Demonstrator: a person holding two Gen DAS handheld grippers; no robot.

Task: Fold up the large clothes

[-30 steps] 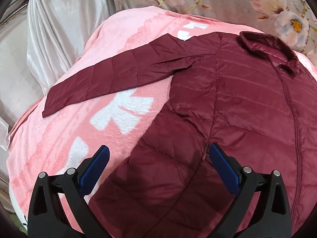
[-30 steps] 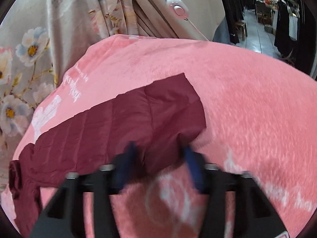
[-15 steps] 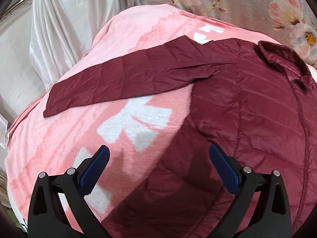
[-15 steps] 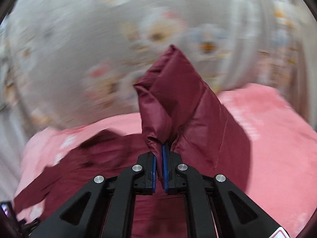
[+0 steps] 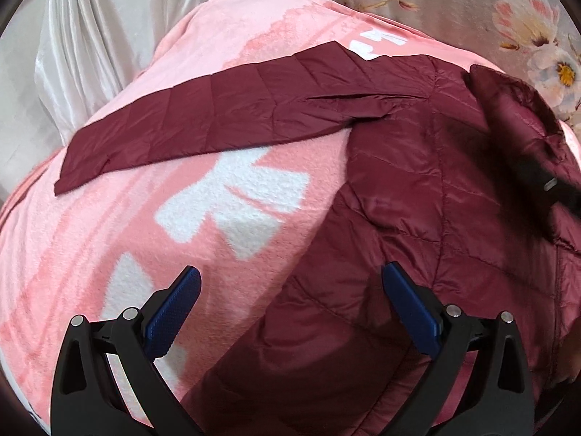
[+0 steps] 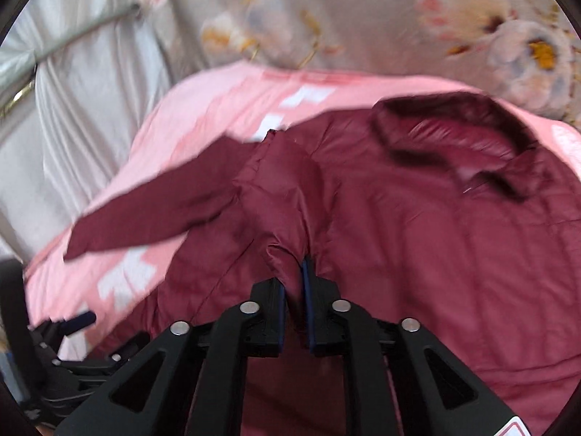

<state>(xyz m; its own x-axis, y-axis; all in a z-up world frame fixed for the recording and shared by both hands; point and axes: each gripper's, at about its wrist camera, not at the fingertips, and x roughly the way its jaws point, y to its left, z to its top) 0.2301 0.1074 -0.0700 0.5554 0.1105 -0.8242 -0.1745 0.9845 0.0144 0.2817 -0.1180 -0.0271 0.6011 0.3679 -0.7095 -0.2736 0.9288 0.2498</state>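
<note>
A maroon quilted jacket lies face up on a pink blanket, collar at the far side. Its left sleeve stretches flat to the left. My left gripper is open and empty, hovering over the jacket's left side edge. My right gripper is shut on the jacket's right sleeve cuff and holds it over the jacket's chest. The left gripper also shows in the right wrist view at the lower left. The right gripper appears blurred at the right edge of the left wrist view.
A floral curtain hangs behind the blanket and a silvery grey drape hangs at the left. The blanket drops away at its left edge.
My right gripper closed on the right sleeve cuff, lifted it and carried it left over the jacket's chest. My left gripper drifted left, staying open.
</note>
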